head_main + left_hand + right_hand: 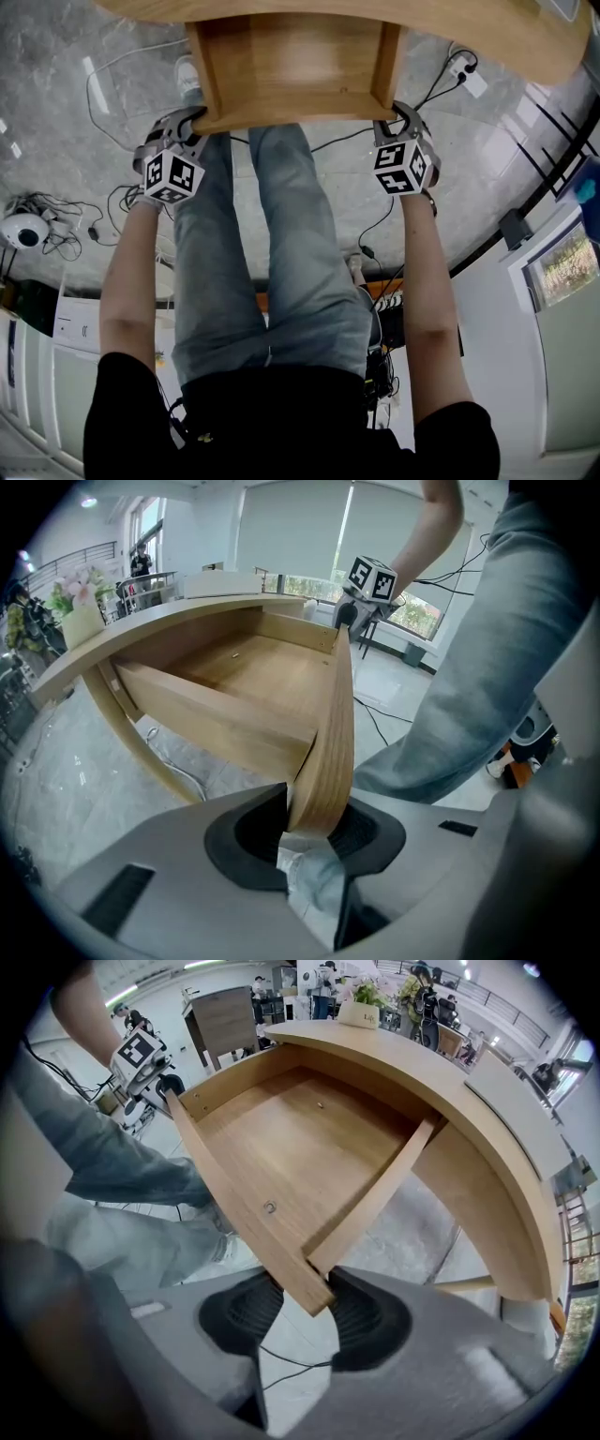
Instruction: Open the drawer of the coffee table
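Forearms (127,272) reach down past the person's legs (281,244) to the drawer (295,66). It stands well out of the table (487,37), and its inside is bare.

Left gripper (190,120): jaws part-way open, pads clamped on both faces of the front panel (336,724) at its left end.

Right gripper (401,114): jaws part-way open, clamped on the same panel at its right end, at the corner with the side wall (375,1190).

Hazards, as judged from this position:
- Uneven pull. Each grip sits at a panel corner. If one hand leads, the drawer is likely to skew and bind in the table.
- Overtravel. No stop is visible. Further pull may bring the drawer clear of the table, leaving its weight on two narrow grips.
- Slip. Pads bite only the panel's ends, so tilt could lever them off.
- Footing. Legs stand just behind the panel, and cables (342,141) run across the floor (56,112) near the feet.
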Action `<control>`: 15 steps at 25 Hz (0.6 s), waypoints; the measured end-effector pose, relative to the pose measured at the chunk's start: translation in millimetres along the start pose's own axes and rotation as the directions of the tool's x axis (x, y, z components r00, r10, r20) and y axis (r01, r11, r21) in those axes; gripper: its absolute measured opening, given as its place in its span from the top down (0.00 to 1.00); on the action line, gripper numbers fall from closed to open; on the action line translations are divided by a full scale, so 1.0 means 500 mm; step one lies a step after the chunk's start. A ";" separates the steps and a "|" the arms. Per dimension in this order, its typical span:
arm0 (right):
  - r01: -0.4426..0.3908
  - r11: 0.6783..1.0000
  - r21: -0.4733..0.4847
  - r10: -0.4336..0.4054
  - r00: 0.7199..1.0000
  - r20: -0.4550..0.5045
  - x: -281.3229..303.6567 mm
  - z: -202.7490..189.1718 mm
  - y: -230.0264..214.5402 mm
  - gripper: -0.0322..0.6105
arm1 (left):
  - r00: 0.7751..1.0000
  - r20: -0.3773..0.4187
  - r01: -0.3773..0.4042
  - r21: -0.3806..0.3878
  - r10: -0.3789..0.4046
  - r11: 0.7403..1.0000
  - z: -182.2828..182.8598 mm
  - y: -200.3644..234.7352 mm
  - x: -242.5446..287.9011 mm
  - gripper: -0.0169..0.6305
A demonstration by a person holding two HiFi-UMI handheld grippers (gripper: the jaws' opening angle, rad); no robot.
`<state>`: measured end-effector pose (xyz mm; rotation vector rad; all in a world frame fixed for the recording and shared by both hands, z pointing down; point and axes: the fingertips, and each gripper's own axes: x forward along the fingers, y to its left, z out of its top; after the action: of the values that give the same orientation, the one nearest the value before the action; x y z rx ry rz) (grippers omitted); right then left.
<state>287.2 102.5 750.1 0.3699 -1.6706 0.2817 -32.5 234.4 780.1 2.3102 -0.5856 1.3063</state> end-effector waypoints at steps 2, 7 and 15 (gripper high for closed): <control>-0.003 1.000 0.000 0.003 1.000 -0.005 0.005 -0.004 0.006 0.73 | 1.000 -0.010 0.006 0.006 -0.006 1.000 -0.007 -0.004 0.004 0.80; -0.011 1.000 -0.003 0.011 1.000 -0.021 0.022 -0.006 0.012 0.73 | 0.999 -0.034 -0.002 0.007 0.002 1.000 -0.005 0.007 0.013 0.80; -0.025 1.000 -0.008 0.024 0.999 -0.044 0.054 -0.010 0.025 0.73 | 0.997 -0.072 -0.029 0.018 0.030 0.999 -0.019 0.028 0.034 0.79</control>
<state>283.9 113.8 777.7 0.3345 -1.6338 0.2988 -38.9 225.3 801.4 2.2653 -0.5897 1.4071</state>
